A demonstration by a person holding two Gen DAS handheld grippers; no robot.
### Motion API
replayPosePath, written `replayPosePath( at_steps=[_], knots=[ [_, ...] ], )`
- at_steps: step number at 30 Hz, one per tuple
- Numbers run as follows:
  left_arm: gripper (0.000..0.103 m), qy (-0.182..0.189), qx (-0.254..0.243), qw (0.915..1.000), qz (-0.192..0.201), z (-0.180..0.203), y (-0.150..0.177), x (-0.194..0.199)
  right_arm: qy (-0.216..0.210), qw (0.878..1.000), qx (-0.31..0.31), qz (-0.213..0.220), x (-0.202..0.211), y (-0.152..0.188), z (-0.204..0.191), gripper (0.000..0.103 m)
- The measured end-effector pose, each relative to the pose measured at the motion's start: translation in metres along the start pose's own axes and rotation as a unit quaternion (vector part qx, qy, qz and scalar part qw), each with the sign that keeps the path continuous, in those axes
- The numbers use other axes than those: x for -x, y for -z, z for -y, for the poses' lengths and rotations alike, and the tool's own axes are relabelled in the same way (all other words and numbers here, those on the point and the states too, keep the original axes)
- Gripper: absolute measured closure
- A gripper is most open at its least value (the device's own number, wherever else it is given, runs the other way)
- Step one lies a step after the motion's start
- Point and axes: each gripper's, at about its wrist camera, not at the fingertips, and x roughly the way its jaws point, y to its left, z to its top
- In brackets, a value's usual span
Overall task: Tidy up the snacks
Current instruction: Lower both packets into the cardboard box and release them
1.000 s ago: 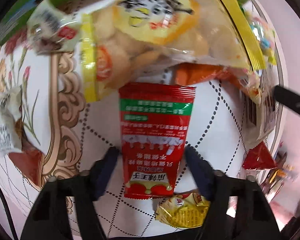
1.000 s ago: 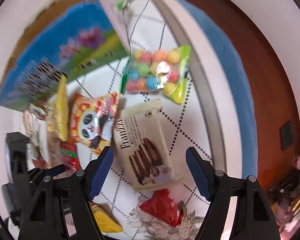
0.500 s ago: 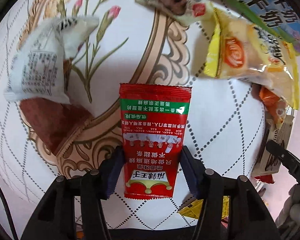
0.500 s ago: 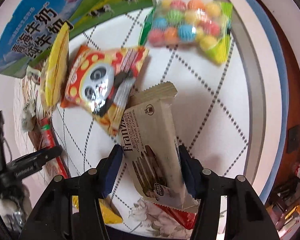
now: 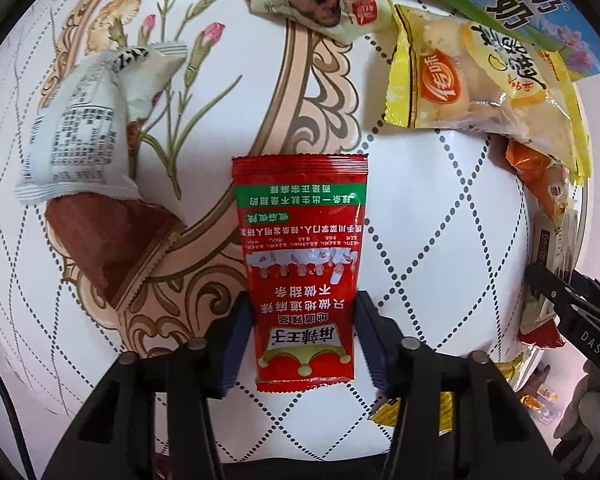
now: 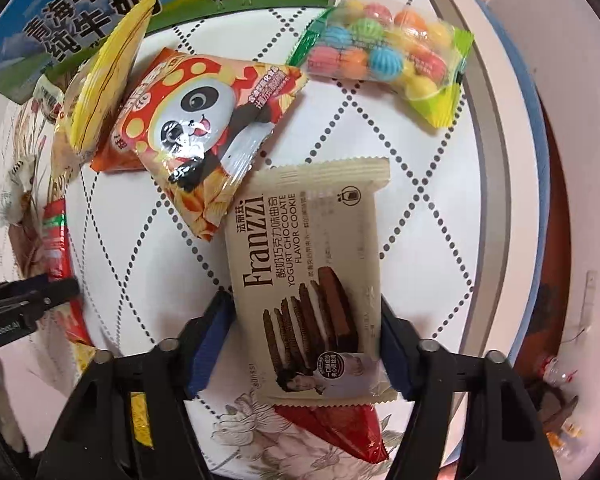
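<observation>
Snacks all over a round white table (image 5: pixel 440 240) with a dotted diamond pattern. Left gripper (image 5: pixel 303 322) has its blue pads pressed on both sides of a red packet (image 5: pixel 302 268) sitting dead centre in the left wrist view — its jaws have just been closing onto it. White wrapper (image 5: pixel 76 136) lies at the upper left, yellow bag (image 5: pixel 476 80) at the upper right. Right gripper (image 6: pixel 306 334) is clamped on a cream cookie pack (image 6: pixel 312 276) in the lower middle of the right wrist view, its jaws having just opened slightly though the pads touch both edges. Panda bag (image 6: pixel 192 132) sits up and left of it, touching its corner — candy bag (image 6: pixel 384 52) at the top right, milk carton (image 6: pixel 100 12) along the top left.
</observation>
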Motion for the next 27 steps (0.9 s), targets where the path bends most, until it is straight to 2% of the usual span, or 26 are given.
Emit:
replayPosePath(
  at_steps=[4,7,11,15,19,22,24,27],
  knots=[
    [0.059,0.001,0.008,1.0,0.005,-0.001,0.008,0.01,-0.02,1.0,-0.014,0.011,0.004,0.008,0.005,0.04],
    [0.059,0.015,0.007,0.9995,0.027,0.011,0.008,0.042,-0.05,0.998,-0.033,0.013,0.02,0.012,0.018,0.04],
    [0.059,0.049,0.0,0.9969,0.061,0.023,0.013,0.089,-0.115,0.991,-0.06,0.021,0.046,0.02,0.031,0.041],
    [0.059,0.076,-0.021,0.9915,0.103,0.041,0.009,0.14,-0.152,0.986,-0.054,0.034,0.078,0.025,0.034,0.041],
    [0.059,0.098,-0.044,0.9865,0.123,0.058,-0.012,0.172,-0.179,0.981,-0.039,0.056,0.115,0.021,0.026,0.041],
    [0.059,0.111,-0.047,0.9846,0.126,0.045,-0.042,0.19,-0.207,0.975,-0.036,0.076,0.142,0.007,0.013,0.041],
    [0.059,0.115,-0.052,0.9833,0.131,0.05,-0.059,0.2,-0.227,0.969,-0.036,0.094,0.16,-0.002,0.013,0.041],
    [0.059,0.117,-0.058,0.9812,0.142,0.046,-0.079,0.21,-0.235,0.964,-0.036,0.12,0.176,-0.023,0.003,0.041]
  ],
)
